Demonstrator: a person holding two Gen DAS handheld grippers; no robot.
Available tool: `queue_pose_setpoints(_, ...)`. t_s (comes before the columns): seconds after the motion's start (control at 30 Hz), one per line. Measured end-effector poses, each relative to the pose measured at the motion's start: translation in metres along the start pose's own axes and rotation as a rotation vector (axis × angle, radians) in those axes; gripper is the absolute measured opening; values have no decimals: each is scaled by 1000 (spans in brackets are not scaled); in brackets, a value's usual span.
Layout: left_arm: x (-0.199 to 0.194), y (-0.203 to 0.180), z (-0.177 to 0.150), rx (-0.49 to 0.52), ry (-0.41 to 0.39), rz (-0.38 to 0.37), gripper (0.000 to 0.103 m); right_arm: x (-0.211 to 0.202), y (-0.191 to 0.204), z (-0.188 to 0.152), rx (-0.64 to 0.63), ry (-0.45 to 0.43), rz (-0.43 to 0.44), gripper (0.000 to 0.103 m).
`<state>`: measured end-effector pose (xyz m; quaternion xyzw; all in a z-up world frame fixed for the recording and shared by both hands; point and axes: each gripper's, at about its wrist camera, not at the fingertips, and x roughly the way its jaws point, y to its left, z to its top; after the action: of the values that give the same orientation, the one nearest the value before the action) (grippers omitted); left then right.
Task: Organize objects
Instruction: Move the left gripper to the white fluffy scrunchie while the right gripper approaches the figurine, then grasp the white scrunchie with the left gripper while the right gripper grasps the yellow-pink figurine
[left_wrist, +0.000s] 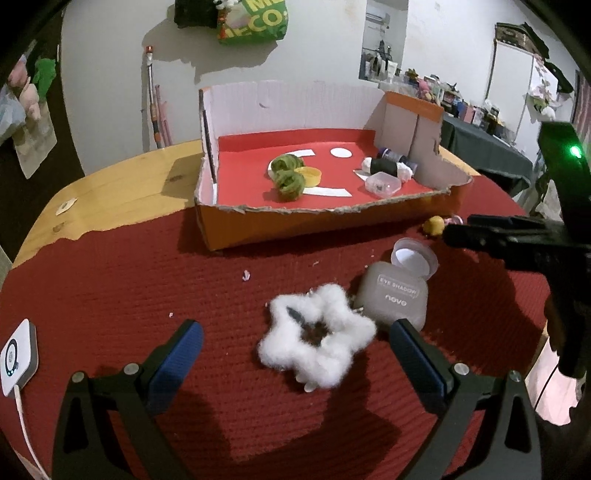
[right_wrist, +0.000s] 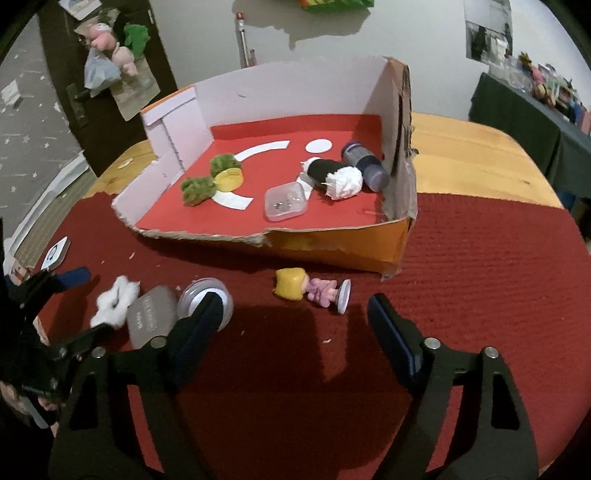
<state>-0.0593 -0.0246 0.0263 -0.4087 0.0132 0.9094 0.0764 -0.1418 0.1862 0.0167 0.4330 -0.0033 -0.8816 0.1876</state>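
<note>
- White fluffy scrunchie (left_wrist: 317, 341): a ring of fuzzy white fabric with a dark centre, flat on the red woven table mat (left_wrist: 147, 280), touching the near-left corner of the frosted grey eye-shadow case (left_wrist: 393, 297).
- Round clear-lidded jar (left_wrist: 413, 258): lies just beyond the case, on its far side.
- Small doll with yellow hair and a pink dress (right_wrist: 312, 290): lies on its side on the mat, head to the left, round white base to the right, near the front wall of the box.
- Orange cardboard box with a red floor (right_wrist: 332, 251): holds two green fuzzy pieces, a yellow cap, a clear plastic container, a black-and-white roll and a dark bottle.
- Left wrist view only: the printed lettering on the case; the doll shows merely as a yellow spot beside the right tool.
- Right wrist view only: the whole doll.
- Left gripper (left_wrist: 295, 350): released, blue-padded jaws apart; the scrunchie lies between them, untouched by either pad.
- Right gripper (right_wrist: 295, 325): jaws spread, nothing clasped; the doll lies just beyond the tips, centred between them.
</note>
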Motion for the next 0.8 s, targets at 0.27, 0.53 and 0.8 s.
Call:
queue_pose_setpoints(0.27,11,-2,-5,38,22,-4,98,17,-2,5,5,9,-26,69)
queue_pose_setpoints(0.53,15,-2,-5,36,16,6,86,24,13,5,-79,-2,-112,53)
queue_pose_setpoints(0.8,10,2,-1,12,7,-8,52,16,16,2,-90,-17,-100,48)
